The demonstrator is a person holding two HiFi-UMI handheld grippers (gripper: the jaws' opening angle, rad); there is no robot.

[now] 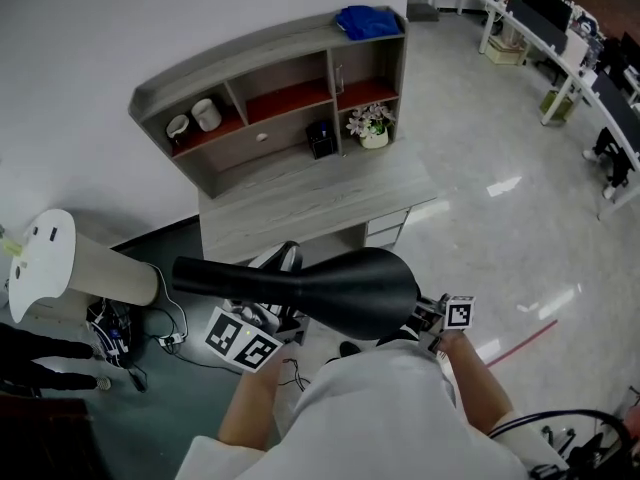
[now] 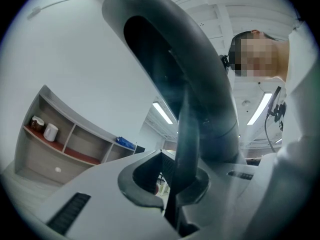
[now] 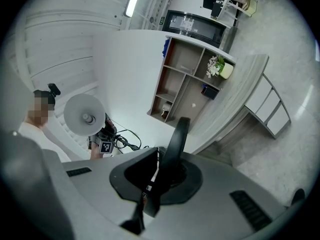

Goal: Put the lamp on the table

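One grey wooden desk with a shelved hutch (image 1: 300, 193) stands against the white wall. Its worktop is bare. In front of it, held in the air over the floor and close to the person's body (so not on the desk), is the one black trumpet-shaped lamp (image 1: 340, 286). Its long axis lies nearly level and runs roughly along the desk's front edge. The narrow end points to the person's left and the flared wide end to the right.

One white cone-shaped object with a flat round end (image 1: 80, 263) lies on its side by the wall at the left.

Two grippers hold the lamp. The left gripper (image 2: 172, 206) is clamped on a thin dark strip that rises into the lamp's big curved body. The right gripper (image 3: 151, 194), at the wide end, is clenched on a curved black strip.

The hutch holds one blue cloth (image 1: 366, 20) on its top, one white-flowered potted plant (image 1: 371, 125), one small black container (image 1: 321, 138) and two white cups (image 1: 207, 114) in the left cubby.
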